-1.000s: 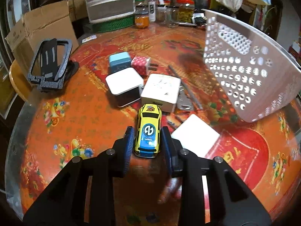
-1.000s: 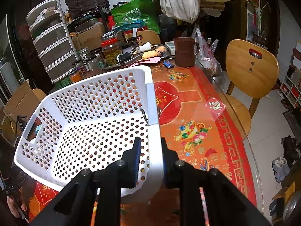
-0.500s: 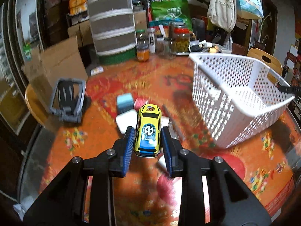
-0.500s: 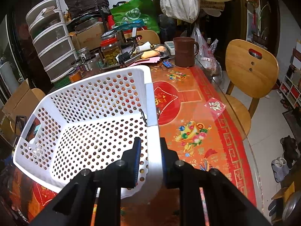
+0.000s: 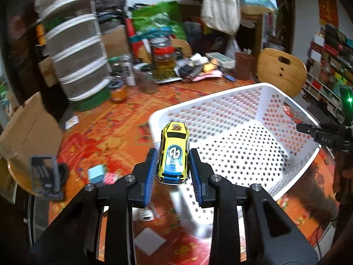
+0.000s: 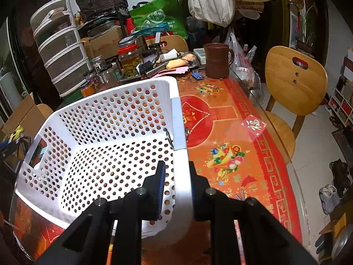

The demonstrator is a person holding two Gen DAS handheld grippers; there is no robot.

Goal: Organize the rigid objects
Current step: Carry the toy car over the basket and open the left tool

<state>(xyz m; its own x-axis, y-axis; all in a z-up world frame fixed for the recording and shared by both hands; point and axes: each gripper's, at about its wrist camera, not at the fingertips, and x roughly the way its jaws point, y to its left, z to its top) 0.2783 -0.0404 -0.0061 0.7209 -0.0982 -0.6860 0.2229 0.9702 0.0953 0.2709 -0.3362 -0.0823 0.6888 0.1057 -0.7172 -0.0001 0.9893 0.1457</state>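
Note:
My left gripper [image 5: 173,172] is shut on a yellow and blue toy car [image 5: 174,154] and holds it in the air over the near left rim of the white perforated basket [image 5: 242,145]. My right gripper [image 6: 176,183] is shut on the basket's right rim [image 6: 179,154] and holds the basket tilted above the table. The basket's inside shows nothing in it. The toy car also shows faintly at the far left of the right wrist view [image 6: 16,132].
On the red patterned table lie a blue cube [image 5: 96,173], a pink dotted cube [image 5: 110,177], a black phone stand [image 5: 45,180] and a white tile [image 5: 150,243]. Jars, a drawer tower [image 5: 72,50] and clutter fill the back. Wooden chairs [image 6: 295,81] stand at the right.
My left gripper has lifted the toy car from the table and swung right, up over the basket's rim. The right gripper has kept its hold on the tilted basket.

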